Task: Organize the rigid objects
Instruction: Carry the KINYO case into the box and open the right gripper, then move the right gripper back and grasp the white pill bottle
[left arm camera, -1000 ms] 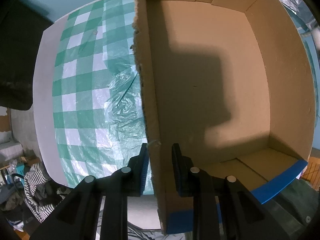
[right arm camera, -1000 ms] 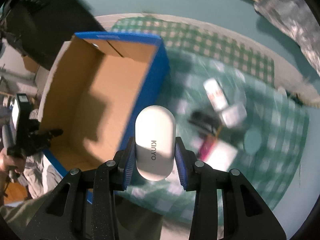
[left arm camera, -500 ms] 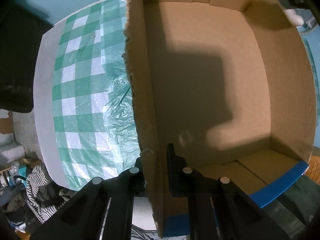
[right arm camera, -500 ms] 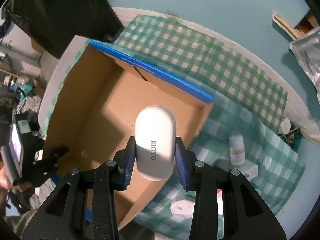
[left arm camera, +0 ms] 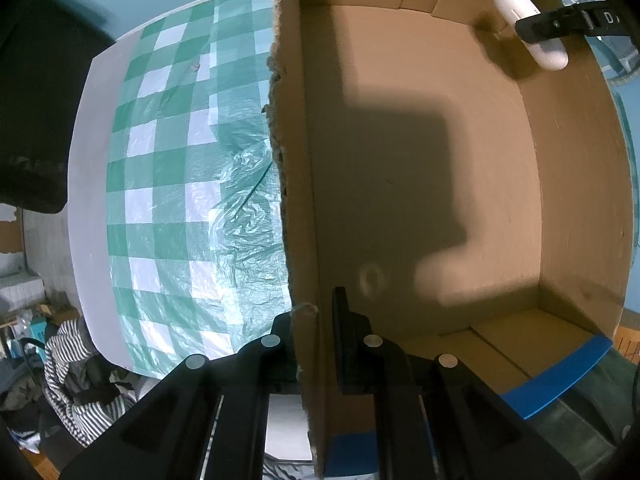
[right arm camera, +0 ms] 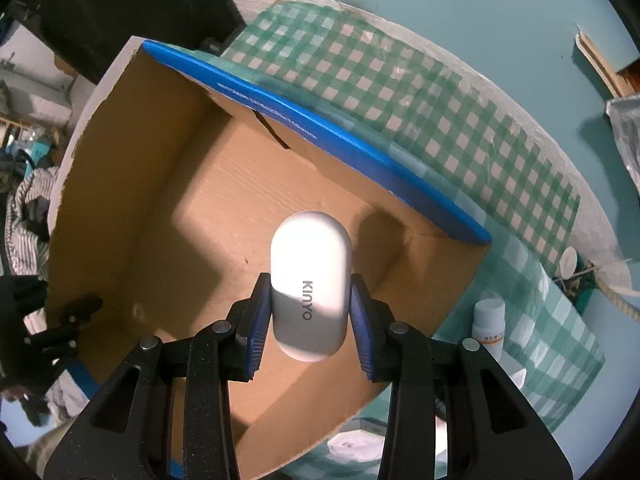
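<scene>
Right gripper [right arm camera: 307,312] carried capsule [right arm camera: 309,285] over box [right arm camera: 208,208].

Both tongs are matte black plastic with a grainy finish — each finger is a broad, angular arm with a triangular cut-out and round silver screw heads. The right tongs [right arm camera: 311,312] carry ribbed blue pads [right arm camera: 256,334]; the left tongs [left arm camera: 316,344] look black throughout.
</scene>
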Demonstrator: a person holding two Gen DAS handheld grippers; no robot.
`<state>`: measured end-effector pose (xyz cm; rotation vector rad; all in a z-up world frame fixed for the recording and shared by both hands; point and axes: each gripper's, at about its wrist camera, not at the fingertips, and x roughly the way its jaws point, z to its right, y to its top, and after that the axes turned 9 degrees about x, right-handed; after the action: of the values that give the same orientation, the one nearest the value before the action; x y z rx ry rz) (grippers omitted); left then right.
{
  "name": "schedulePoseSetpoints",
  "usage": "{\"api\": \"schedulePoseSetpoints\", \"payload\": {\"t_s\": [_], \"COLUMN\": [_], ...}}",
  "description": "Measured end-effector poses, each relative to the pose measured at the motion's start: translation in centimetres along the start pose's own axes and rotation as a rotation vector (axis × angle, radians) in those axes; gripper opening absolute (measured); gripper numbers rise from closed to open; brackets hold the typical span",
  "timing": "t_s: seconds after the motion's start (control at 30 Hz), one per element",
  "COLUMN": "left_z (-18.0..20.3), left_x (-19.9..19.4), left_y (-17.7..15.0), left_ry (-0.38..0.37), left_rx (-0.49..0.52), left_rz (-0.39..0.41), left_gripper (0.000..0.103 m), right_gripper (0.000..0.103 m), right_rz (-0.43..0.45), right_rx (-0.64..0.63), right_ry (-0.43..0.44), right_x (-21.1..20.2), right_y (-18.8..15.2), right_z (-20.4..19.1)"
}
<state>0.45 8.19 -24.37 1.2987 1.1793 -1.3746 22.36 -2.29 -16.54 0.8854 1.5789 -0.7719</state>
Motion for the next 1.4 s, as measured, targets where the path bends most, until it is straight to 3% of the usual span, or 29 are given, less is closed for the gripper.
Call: {"api": "schedulePoseSetpoints", "payload": {"t_s": [0.5, 0.87, 1.4], "left_z": [0.2, 0.1, 0.2], "left_x": [0.4, 0.4, 0.1], "left_y": [-0.9, -1.2, -1.1], "left_ry": [0.017, 0.028, 0.037], "left_rx": [-0.020, -0.029, -0.045], "left_rz": [-0.006, -0.009, -0.013], "left_gripper": [0.010, 0.010, 0.010], "right_gripper": [0.041, 0.047, 0.064], "right_rz": [0.011, 0.090, 0.116], "right_rx": [-0.014, -0.054, -0.002], "right_ry": [-0.010, 0.018, -0.030], "right_x": [0.1, -4.7, -7.7], "right_y": [0.5, -1.4, -3.4], "right_z": [0.8, 2.0, 8.2]}}
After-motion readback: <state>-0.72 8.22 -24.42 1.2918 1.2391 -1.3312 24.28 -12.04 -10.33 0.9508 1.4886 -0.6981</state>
